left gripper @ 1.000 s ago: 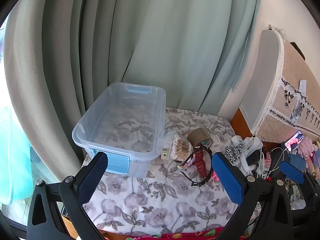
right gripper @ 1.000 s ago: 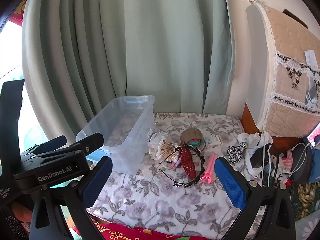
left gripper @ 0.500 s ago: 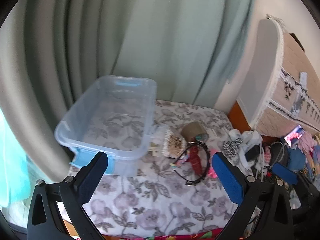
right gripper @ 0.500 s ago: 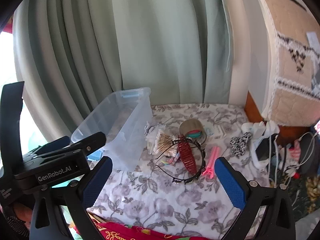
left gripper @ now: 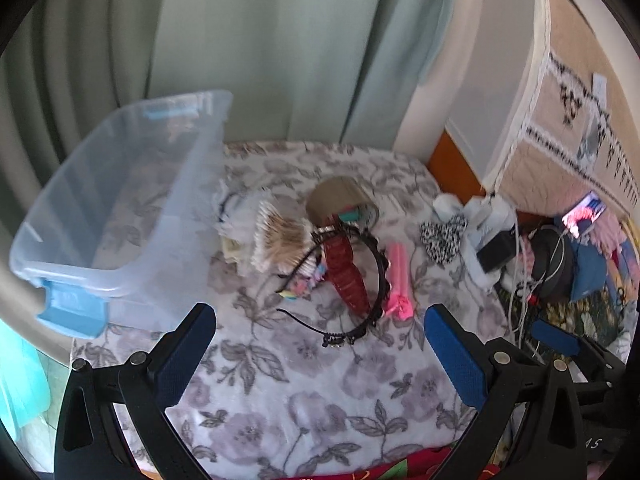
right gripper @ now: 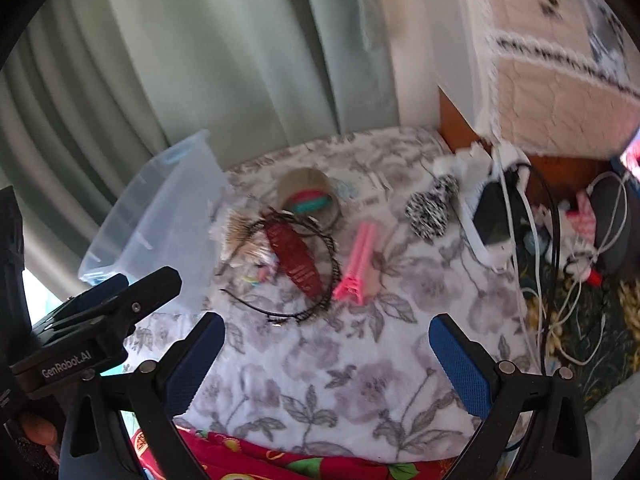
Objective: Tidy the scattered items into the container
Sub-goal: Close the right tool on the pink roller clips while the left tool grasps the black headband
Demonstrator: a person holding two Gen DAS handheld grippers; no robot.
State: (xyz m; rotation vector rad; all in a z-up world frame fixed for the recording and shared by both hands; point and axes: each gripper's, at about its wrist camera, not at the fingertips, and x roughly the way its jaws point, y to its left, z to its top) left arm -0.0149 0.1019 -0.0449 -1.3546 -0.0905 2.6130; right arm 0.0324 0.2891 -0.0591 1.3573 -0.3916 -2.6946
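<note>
Both views have swung right and closer since a second ago. Left gripper (left gripper: 320, 350) and right gripper (right gripper: 326, 354): jaws spread wide, empty. Scattered pile, red clip (right gripper: 294, 258) included, lies ahead between jaws; container (left gripper: 116, 216) ahead-left, holding nothing. Approach phase, nothing tidied.

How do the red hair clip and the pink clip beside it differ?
The red hair clip is dark, broad and lies inside the black headband's arc; the pink clip is pale, narrow and lies outside it. Both rest on the floral cloth, untouched, outside the plastic bin.
</note>
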